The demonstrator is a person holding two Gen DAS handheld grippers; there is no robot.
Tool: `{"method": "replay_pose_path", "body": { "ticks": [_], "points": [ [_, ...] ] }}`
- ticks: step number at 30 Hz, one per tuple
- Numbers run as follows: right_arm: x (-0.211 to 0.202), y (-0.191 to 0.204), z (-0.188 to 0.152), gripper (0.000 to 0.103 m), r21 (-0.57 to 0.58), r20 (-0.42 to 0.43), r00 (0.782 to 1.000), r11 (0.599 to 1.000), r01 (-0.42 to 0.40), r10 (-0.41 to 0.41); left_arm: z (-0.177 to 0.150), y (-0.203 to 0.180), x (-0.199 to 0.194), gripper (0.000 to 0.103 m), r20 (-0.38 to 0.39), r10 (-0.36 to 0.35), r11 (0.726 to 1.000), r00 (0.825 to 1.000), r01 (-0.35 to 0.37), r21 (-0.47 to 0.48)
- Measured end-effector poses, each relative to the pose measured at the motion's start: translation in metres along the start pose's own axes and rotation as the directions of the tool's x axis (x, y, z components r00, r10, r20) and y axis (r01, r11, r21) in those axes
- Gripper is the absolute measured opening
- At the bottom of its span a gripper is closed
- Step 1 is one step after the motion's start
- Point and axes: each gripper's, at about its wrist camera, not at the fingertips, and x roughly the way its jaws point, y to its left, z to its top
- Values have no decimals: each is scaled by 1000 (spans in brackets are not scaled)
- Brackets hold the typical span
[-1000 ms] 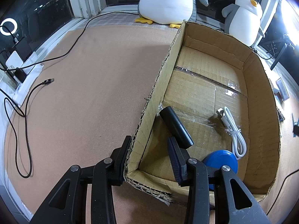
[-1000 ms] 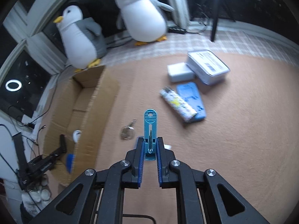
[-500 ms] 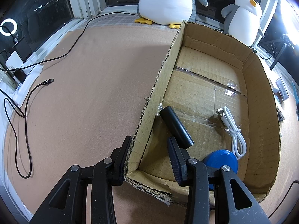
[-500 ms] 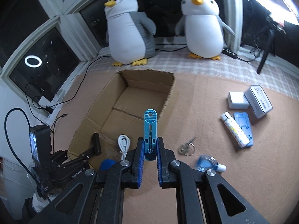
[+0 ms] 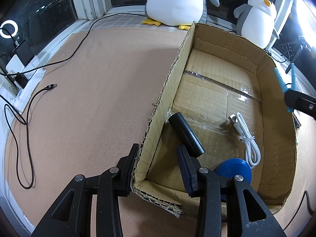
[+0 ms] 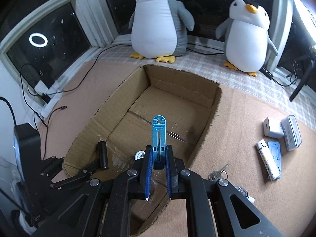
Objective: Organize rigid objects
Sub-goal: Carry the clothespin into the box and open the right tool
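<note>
An open cardboard box (image 5: 173, 83) (image 6: 118, 102) lies on the tan carpet. Inside it lie a black cylinder (image 5: 186, 136) (image 6: 103, 155), a white coiled cable (image 5: 247, 140) and a blue round disc (image 5: 234, 170). My left gripper (image 5: 158, 158) is open and straddles the box's near left wall, one finger outside and one inside. My right gripper (image 6: 158, 156) is shut on a light blue flat plastic tool (image 6: 158, 136) and holds it over the box's near end. The tool also shows in the left wrist view (image 5: 281, 84) at the box's right wall.
Right of the box on the carpet lie keys (image 6: 218, 173), a patterned lighter (image 6: 266, 163) on a blue case (image 6: 274, 152), a white block (image 6: 272, 127) and a grey tin (image 6: 291, 135). Two plush penguins (image 6: 158, 23) (image 6: 246, 35) stand behind. Black cables (image 5: 21, 118) lie at left.
My right gripper has carried the blue tool from beside the loose items to above the box and closer in. The left gripper has not moved.
</note>
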Motion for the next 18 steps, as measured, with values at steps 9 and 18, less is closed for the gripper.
{"method": "replay_pose_path", "body": {
  "ticks": [9,18],
  "points": [
    [4,6,1,54,-24,0,998,998,-62,62,1,-1,0,42,1,5,1000,1000,-5,6],
    [-18,4,-1,61,-20,67,994,996,-83,84,1,0,1,42,3,4,1000,1000,-4,8]
  ]
}}
